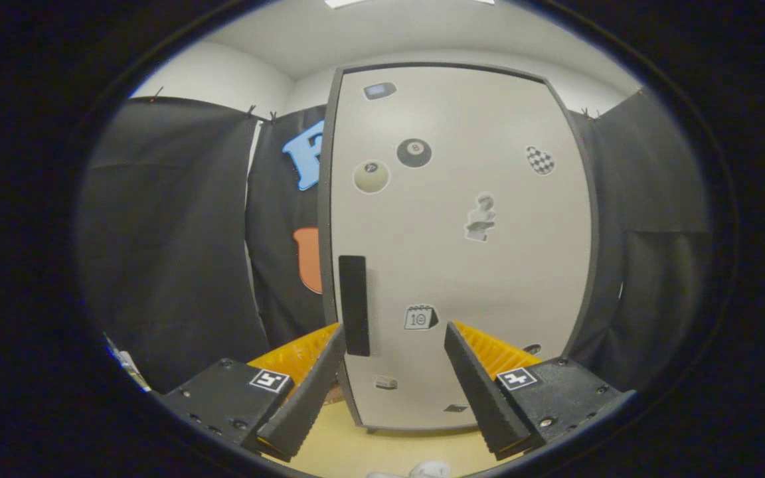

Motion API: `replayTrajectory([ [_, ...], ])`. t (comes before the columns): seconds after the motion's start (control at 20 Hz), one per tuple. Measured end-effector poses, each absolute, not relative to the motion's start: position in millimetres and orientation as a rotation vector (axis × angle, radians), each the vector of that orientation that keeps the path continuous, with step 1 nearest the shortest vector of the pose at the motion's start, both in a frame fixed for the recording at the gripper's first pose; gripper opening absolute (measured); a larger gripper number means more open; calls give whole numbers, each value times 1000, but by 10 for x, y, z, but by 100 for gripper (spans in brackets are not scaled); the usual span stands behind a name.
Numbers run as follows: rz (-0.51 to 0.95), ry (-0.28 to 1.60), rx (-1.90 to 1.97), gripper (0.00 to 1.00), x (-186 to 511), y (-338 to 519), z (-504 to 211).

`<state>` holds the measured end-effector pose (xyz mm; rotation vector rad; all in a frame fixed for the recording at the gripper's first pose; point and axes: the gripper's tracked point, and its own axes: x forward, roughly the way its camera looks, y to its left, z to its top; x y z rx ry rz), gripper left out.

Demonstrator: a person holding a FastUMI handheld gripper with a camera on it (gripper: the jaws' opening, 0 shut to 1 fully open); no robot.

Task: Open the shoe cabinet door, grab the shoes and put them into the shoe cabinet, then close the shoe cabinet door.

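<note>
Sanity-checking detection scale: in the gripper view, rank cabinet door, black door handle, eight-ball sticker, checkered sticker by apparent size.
1. Cabinet door, shut, beyond the open gripper.
2. Black door handle.
3. Eight-ball sticker.
4. Checkered sticker, close to the eight-ball; fisheye squeeze near the door's edge makes that order unsure.

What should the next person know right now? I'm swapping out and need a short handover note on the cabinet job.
Gripper: open, holding nothing, fingers aimed at the cabinet just ahead.
Door: closed, facing the fingers, stickers on it. Its black handle runs upright along one edge, just beyond one fingertip, not gripped.
Shoes: something white lies on the floor below the fingers; too little shows to tell if it is a shoe.
Done: nothing yet.
Left: open the door by the handle, put the shoes in, close the door.
</note>
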<state>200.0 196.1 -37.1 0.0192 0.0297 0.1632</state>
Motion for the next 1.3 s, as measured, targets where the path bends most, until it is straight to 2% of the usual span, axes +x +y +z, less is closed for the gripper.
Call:
replayTrajectory([
  [0.4, 161, 61, 36, 95, 2730, 2321, -444],
  [0.6, 148, 56, 38, 81, 2819, 2338, -427],
  [0.65, 136, 55, 35, 71, 2842, 2324, -421],
  [0.75, 149, 55, 44, 43, 2831, 2362, -423],
  [1.05, 167, 73, 41, 29, 2796, 2328, -448],
  [1.3, 222, 76, 38, 25, 2579, 2321, -445],
])
